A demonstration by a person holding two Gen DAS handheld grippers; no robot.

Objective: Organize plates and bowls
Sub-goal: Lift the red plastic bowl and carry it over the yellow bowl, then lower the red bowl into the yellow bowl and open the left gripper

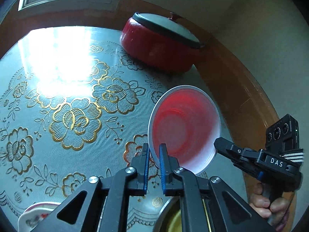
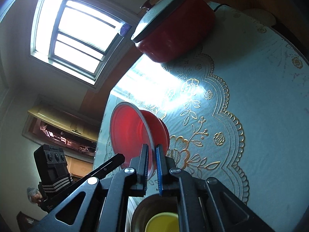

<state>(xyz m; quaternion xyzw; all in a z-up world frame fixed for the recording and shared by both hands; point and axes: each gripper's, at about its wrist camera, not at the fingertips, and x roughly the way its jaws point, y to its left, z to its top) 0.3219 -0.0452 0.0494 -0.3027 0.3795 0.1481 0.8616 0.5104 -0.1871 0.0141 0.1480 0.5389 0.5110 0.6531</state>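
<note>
**K:** Both grippers pinch one red bowl's white rim: left gripper point(image 1: 154, 154) on its near-left edge, right gripper point(image 2: 152, 155) opposite. Bowl point(image 1: 185, 127) hangs tilted above the floral tablecloth point(image 1: 77, 116).

**M:** Risk?

**K:** Thin-rim grips; uneven pull could twist it loose. It'd drop near the steel basin point(image 2: 152, 210).

**M:** Blind spots?

**K:** Basin with yellow dish point(image 2: 162, 222) mostly hidden by linkages. Patterned dish point(image 1: 36, 216) cut off. Glare washes out far cloth.

Round wooden bench point(image 1: 241, 81) under floral gold-patterned cloth point(image 1: 77, 116); red lidded cooker point(image 1: 158, 52) on cloth at far edge.
</note>
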